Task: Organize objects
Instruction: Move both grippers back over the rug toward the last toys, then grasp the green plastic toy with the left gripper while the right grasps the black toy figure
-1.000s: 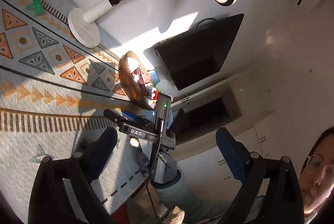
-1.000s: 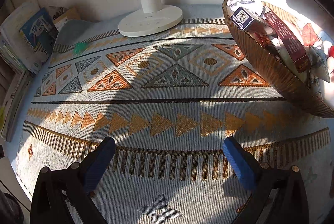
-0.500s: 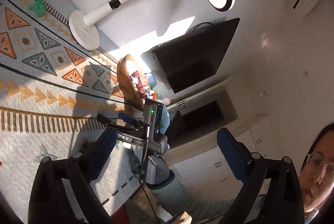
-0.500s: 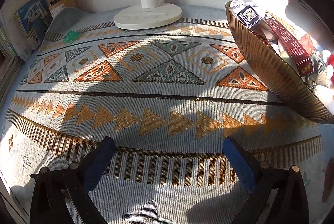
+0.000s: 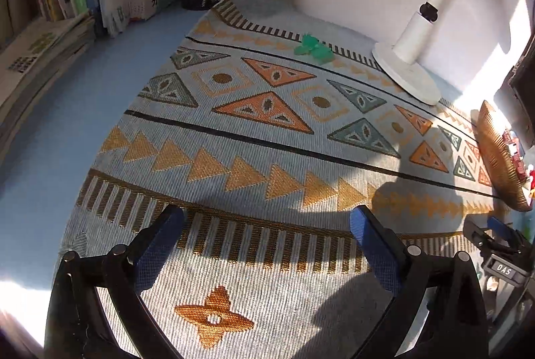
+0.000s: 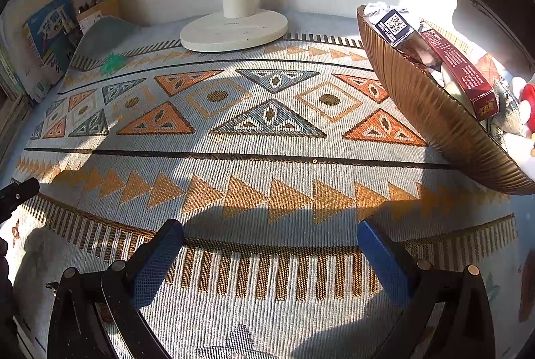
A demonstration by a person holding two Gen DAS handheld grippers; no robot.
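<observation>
Two blue-padded fingers of the left gripper [image 5: 265, 245] stand wide apart, having just opened a little further, nothing between them, above a patterned mat [image 5: 234, 138]. Green toy [image 5: 312, 48] at twelve o'clock; brown basket [image 5: 500, 158] at three. Right wrist view: right gripper [image 6: 269, 253] also spread wide and empty; the basket, holding boxes [image 6: 458, 68], at two o'clock; lamp base [image 6: 234, 29] at twelve

Mat [image 5: 267, 138]: I see pale grey weave with orange and teal triangles, gold stripes, black lines.
Lamp base [image 6: 234, 31]: I see cream white.
Bowl [image 6: 434, 111]: brown, ribbed.
Small toy [image 5: 312, 46]: green.
Finger pads [image 6: 157, 262]: blue on black arms.
Desk [image 5: 67, 111]: blue.
</observation>
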